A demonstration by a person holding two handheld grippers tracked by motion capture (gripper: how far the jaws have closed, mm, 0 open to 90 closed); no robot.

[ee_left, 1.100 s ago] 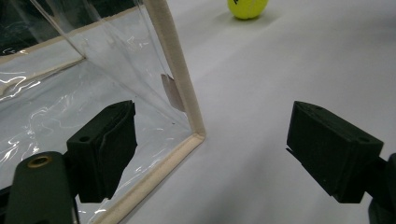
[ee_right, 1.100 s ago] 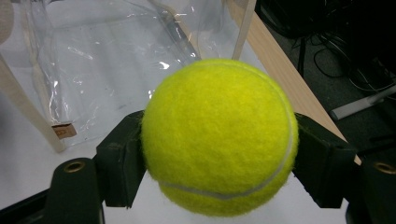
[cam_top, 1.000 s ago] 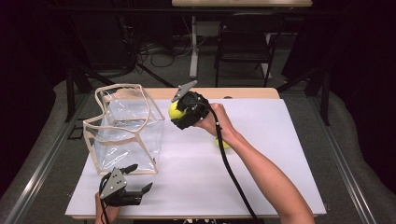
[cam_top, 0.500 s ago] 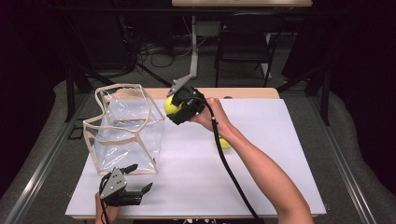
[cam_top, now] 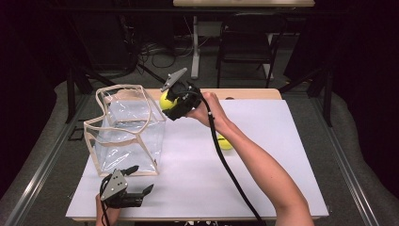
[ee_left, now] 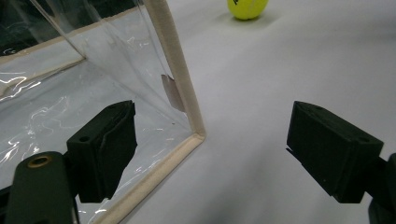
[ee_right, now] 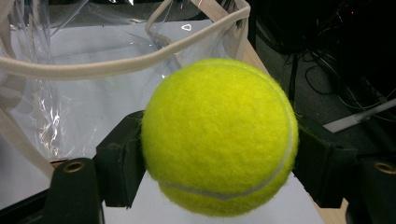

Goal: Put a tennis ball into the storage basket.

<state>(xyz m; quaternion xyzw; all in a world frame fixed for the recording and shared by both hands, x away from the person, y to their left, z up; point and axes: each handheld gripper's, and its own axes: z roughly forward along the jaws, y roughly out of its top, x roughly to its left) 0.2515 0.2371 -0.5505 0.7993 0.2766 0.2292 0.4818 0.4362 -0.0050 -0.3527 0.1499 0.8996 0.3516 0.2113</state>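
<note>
The right hand-held gripper [cam_top: 170, 100] is pinching a tennis ball [ee_right: 219, 135] across its middle, holding it above the counter [cam_top: 263, 188] beside the clear bag's [cam_top: 127, 129] rim. Light, springy and fuzzy, the ball is likely gripping well. The left hand-held gripper [ee_left: 210, 154] is resting spread near the bag's corner.

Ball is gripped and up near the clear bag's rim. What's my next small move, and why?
Probably carry the right hand-held gripper a little further left, over the clear bag's open top, before releasing. The tennis ball is clamped between both jaws, beside the rim rather than above the opening, so dropping it now would likely miss.
</note>
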